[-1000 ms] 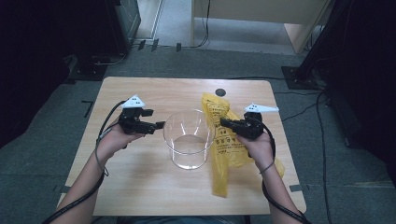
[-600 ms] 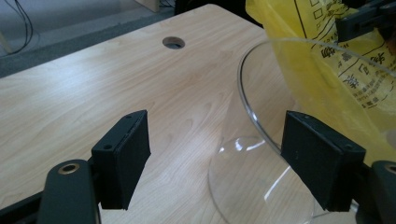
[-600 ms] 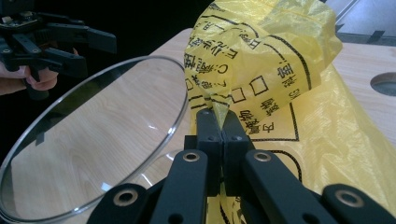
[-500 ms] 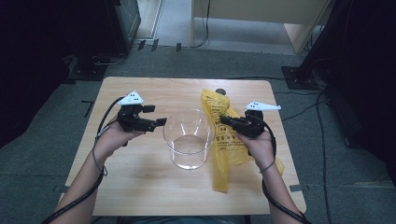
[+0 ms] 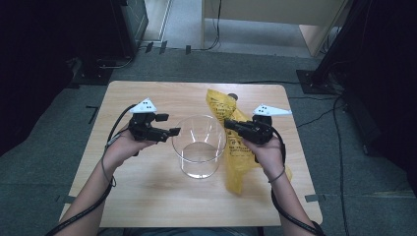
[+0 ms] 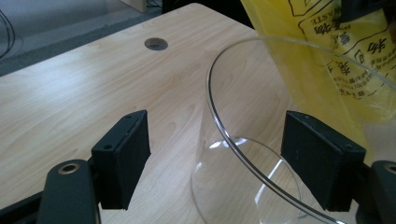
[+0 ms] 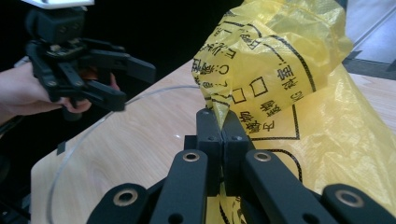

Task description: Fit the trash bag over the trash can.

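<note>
Yellow film, thin and limp, hung pinched between my right gripper's (image 7: 223,122) pressed jaws; the bag (image 7: 299,88) would slip and billow, best held at its edge. My left gripper (image 6: 233,158) stood spread around the fragile glass beaker's (image 6: 243,154) rim.

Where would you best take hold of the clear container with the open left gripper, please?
Probably the near rim of the clear container: it stands upright and open-topped, its thin wall already between the open jaws of the left gripper. Come from its left side, away from the yellow bag.
</note>
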Tool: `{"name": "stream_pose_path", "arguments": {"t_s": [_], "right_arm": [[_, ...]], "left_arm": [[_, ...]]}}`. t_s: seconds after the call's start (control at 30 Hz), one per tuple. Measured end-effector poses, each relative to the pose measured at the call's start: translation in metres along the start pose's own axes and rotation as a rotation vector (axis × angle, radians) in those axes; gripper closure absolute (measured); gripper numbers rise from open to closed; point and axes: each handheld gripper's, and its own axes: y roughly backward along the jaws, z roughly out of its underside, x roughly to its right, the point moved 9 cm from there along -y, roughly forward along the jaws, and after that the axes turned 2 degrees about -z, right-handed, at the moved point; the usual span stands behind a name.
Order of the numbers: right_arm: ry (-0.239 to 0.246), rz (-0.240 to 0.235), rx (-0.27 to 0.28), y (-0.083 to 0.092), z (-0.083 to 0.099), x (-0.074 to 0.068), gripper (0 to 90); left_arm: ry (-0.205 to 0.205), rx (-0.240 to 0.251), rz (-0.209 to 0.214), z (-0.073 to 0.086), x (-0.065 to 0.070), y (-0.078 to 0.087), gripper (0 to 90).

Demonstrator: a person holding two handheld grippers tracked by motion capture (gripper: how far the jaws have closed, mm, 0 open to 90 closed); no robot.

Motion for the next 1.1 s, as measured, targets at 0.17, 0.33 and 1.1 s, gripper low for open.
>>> {"name": "stream_pose_path", "arguments": {"t_s": [0.17, 0.33, 1.1], "right_arm": [[0.020, -0.015, -0.007, -0.005, 0.000, -0.008, 90.0], [0.025, -0.027, -0.025, -0.012, 0.003, -0.013, 90.0], [0.106, -0.119, -0.183, -0.032, 0.018, -0.038, 89.6]], "left_arm": [[-0.001, -0.013, 0.009, 0.003, 0.003, -0.005, 23.3], [0.003, -0.015, 0.017, 0.005, 0.004, -0.007, 23.4], [-0.008, 0.017, 0.032, -0.010, 0.012, -0.008, 23.3]]}}
